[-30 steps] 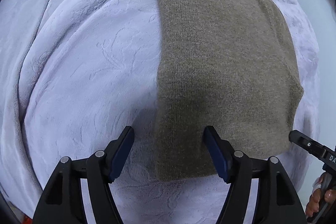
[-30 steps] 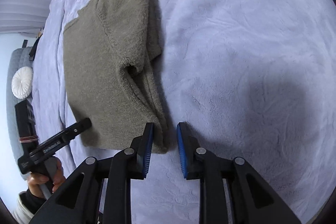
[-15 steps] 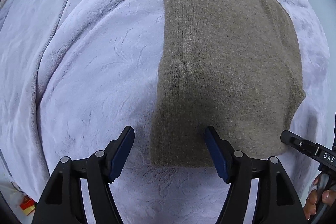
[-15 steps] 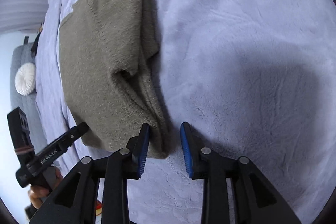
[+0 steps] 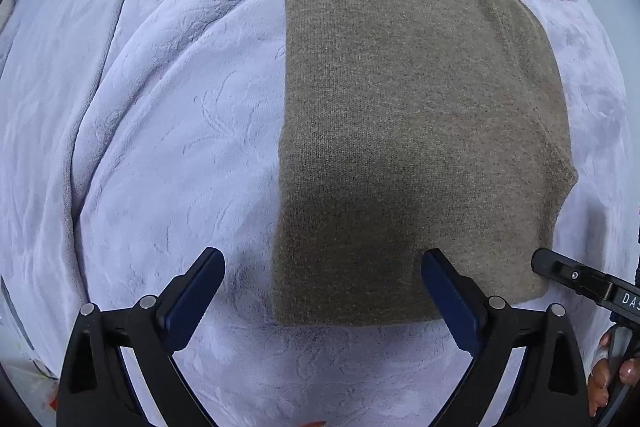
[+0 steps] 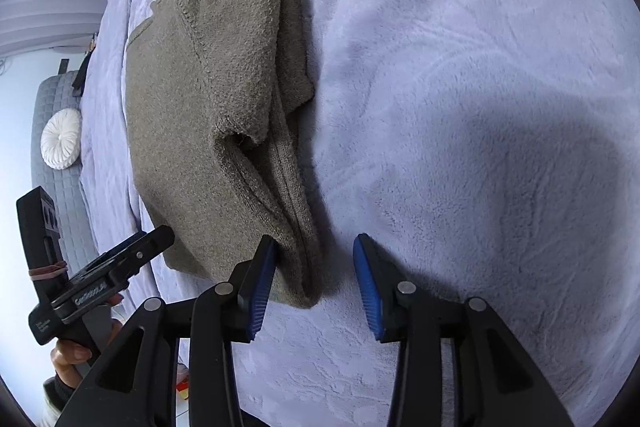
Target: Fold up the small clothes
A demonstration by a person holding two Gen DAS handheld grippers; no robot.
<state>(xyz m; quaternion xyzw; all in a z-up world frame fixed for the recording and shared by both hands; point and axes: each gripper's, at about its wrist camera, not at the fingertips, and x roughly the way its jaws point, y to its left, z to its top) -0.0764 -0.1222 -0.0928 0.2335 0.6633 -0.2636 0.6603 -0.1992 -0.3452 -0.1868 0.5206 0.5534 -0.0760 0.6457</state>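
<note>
Since the earlier frames, we are widening both sets of jaws: left gripper [image 5: 322, 287] and right gripper [image 6: 315, 281] are gripping nothing. We are judging the sweater [image 5: 416, 131] (mid-blanket [image 5: 168, 131]) folded lengthwise; a crosswise fold is remaining.

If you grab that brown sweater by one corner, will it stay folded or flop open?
Probably flop open: the sweater is soft knit, and its folded layers lie loose, gaping at the edge. It looks thick and fuzzy, so likely not slippery on the plush blanket.
</note>
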